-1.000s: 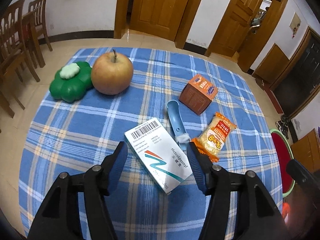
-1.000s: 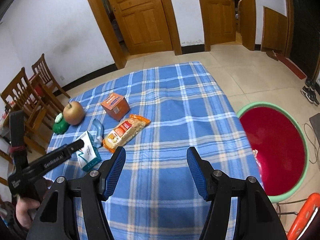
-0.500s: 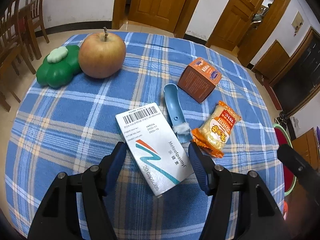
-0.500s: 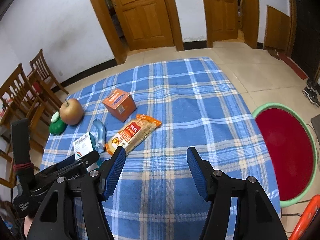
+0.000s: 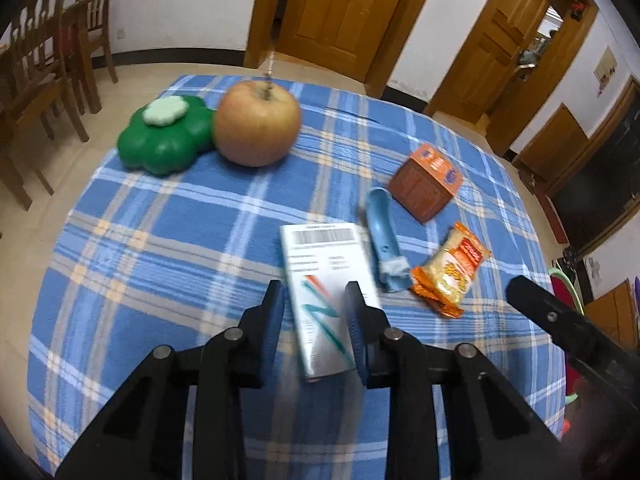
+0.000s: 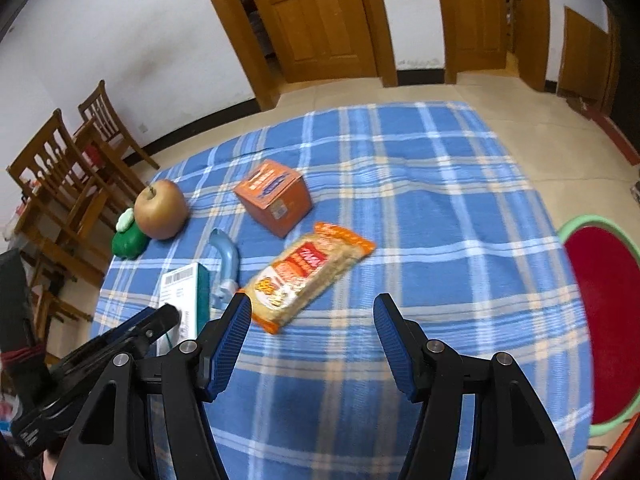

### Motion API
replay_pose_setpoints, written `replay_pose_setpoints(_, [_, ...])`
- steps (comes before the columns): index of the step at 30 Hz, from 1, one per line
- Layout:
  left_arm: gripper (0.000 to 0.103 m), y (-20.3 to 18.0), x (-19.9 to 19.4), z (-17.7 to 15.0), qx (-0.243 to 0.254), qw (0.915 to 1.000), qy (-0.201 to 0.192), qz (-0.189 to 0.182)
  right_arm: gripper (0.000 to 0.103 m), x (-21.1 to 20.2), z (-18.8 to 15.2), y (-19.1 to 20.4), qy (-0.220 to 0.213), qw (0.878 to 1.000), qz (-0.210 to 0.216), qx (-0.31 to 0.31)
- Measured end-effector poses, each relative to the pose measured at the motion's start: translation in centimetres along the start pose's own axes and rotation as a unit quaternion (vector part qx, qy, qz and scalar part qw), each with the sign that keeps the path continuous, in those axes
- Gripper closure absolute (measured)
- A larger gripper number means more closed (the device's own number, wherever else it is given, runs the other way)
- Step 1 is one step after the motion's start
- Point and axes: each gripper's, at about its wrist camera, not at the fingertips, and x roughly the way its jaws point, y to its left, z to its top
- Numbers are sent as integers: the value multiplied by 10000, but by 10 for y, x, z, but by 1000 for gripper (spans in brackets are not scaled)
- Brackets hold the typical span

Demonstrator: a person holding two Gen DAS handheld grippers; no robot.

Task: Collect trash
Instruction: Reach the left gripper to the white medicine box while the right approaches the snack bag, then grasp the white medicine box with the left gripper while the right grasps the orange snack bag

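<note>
Left gripper (image 5: 314, 306): we see its jaws closing on the white medicine box (image 5: 326, 292), pads at the box's long sides, box on the plaid tabletop (image 5: 168, 240). Right gripper (image 6: 312, 320): jaws wide, empty, just beside the orange snack packet (image 6: 308, 272). Beyond lie a blue scoop (image 5: 384, 232), orange carton (image 5: 426, 182), apple (image 5: 256, 124).

No word or number can be read with certainty. A barcode and lines of blurred small print are seen on the white medicine box (image 5: 326, 280), just beside the blue scoop (image 5: 385, 240). Red characters are printed on the orange snack packet (image 6: 308, 272), beside that box, and a blue label on the orange carton (image 6: 274, 196); both are illegible.
</note>
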Motion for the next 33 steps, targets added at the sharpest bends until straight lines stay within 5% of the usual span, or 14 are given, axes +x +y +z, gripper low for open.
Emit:
replay_pose_setpoints(7, [76,15,-2,-2,-148,9998,0,98,38,24,4,11,156,9998,17,120])
replay_pose_setpoints(11, [57,15,-1,-3,-162,9997,31,165,38,38,7,15,216,9995,-94,226])
replay_pose_setpoints(22, [41,17,3,-6,-294,9995,103,44,38,56,7,22,212,9992,-338,82])
replay_pose_setpoints(26, [41,11,3,-7,-231,9997,118,-9,57,51,5,16,242,9996,-127,18])
replay_pose_setpoints(33, [41,-4,7,-10,-68,9997,175,-148,59,39,-5,3,262,9995,-51,-180])
